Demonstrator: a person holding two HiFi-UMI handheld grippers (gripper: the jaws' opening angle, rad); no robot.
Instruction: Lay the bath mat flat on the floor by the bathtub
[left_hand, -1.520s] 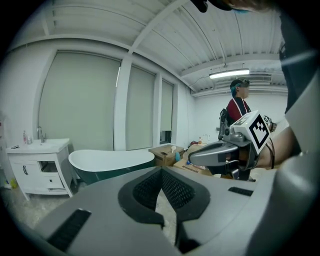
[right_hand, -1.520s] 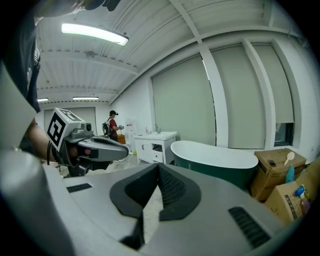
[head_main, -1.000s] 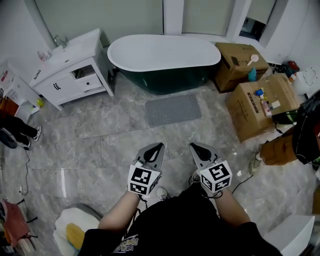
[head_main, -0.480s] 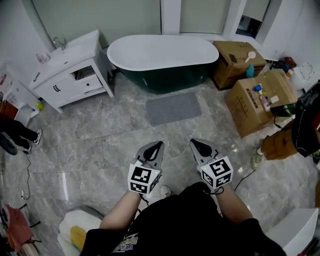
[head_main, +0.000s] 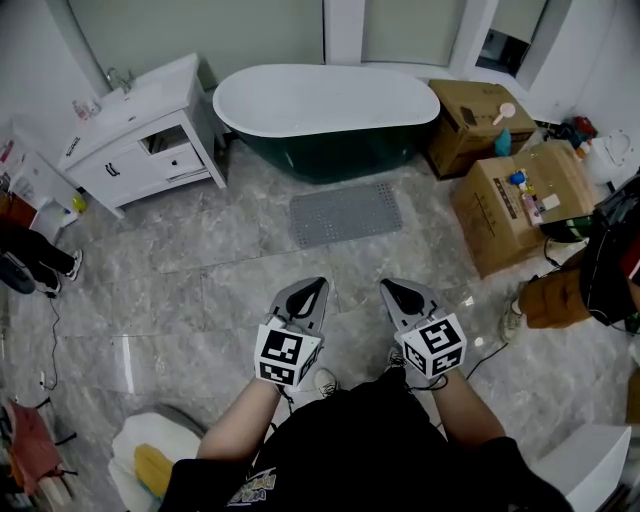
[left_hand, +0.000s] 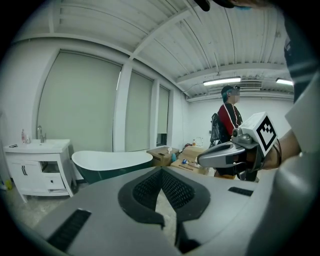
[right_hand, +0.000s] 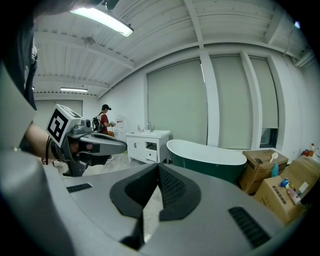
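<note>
A grey dotted bath mat (head_main: 345, 213) lies flat on the marble floor just in front of the bathtub (head_main: 325, 115), white inside and dark green outside. Well short of the mat, close to my body, my left gripper (head_main: 314, 291) and my right gripper (head_main: 390, 290) are held side by side, pointing toward the tub. Both are shut with nothing between the jaws. The tub (left_hand: 111, 162) shows low in the left gripper view, with the right gripper (left_hand: 202, 160) at the right. In the right gripper view the tub (right_hand: 207, 155) is ahead and the left gripper (right_hand: 122, 146) is at the left.
A white vanity (head_main: 140, 135) with a sink stands left of the tub. Cardboard boxes (head_main: 515, 205) with small items stand at the right. A person (head_main: 600, 270) is at the right edge. A white and yellow thing (head_main: 145, 465) lies at lower left; a cable (head_main: 50, 340) runs along the left floor.
The view has shifted slightly; both grippers stay side by side, shut and empty. The mat has not moved.
</note>
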